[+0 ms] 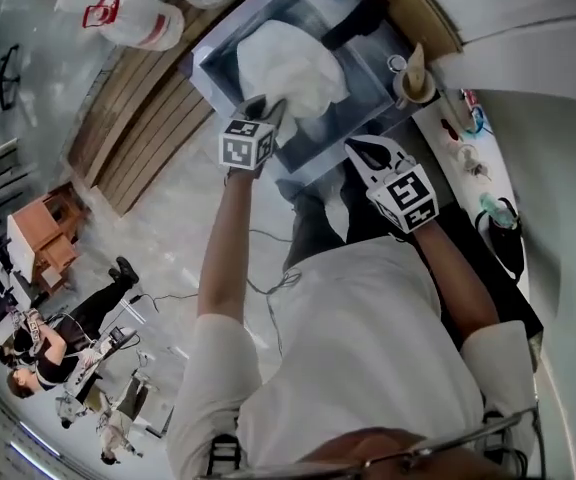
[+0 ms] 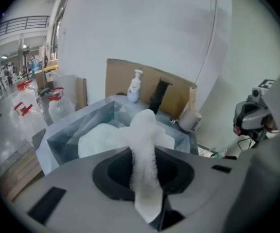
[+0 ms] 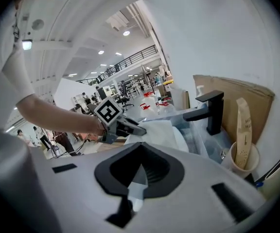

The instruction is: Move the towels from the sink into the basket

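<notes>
A pile of white towels (image 1: pixel 288 63) lies in the grey sink (image 1: pixel 208 63) at the top of the head view. My left gripper (image 1: pixel 273 108) is over the pile's near edge, shut on a fold of towel. In the left gripper view that white towel (image 2: pixel 142 149) runs up between the jaws of the left gripper (image 2: pixel 145 178) from the heap in the sink (image 2: pixel 62 140). My right gripper (image 1: pixel 363 150) hangs at the sink's near right corner, jaws together and empty. In the right gripper view, the right gripper (image 3: pixel 135 178) faces the left gripper (image 3: pixel 135 128) and the towels (image 3: pixel 162 132). No basket is in view.
A black faucet (image 3: pixel 210 110) stands at the sink's right side, next to a cup holding a wooden utensil (image 3: pixel 242 154). A soap bottle (image 2: pixel 135 87) and cardboard stand behind the sink. Water jugs (image 1: pixel 128 13) and a wooden pallet (image 1: pixel 138 128) are to the left.
</notes>
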{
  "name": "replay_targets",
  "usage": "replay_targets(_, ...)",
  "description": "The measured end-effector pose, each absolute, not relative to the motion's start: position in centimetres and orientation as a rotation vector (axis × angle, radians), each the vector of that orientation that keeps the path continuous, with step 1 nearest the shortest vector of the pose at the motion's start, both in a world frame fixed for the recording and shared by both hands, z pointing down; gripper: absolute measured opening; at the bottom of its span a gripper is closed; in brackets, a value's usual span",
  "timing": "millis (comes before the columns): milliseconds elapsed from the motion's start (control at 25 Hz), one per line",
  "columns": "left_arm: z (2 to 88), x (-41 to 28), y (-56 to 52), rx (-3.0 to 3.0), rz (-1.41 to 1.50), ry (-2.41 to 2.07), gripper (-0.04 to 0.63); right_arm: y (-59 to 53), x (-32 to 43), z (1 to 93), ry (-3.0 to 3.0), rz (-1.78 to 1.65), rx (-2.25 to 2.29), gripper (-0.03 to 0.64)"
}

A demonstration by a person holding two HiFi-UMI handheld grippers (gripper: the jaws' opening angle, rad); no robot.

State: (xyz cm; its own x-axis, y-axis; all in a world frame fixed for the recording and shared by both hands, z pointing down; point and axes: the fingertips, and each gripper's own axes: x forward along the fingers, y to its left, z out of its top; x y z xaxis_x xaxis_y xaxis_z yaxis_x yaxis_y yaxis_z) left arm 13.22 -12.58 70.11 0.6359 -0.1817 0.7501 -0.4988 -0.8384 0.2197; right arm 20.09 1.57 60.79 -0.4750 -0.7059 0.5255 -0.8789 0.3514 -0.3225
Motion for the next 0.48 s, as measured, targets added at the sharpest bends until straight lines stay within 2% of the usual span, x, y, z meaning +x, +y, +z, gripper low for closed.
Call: replay_targets(480,53.8,7.1,-11.6,2.505,0.571,-0.775,0.084,1.8,17.8,53.8,-2.386,0.652,1.408,-0.002)
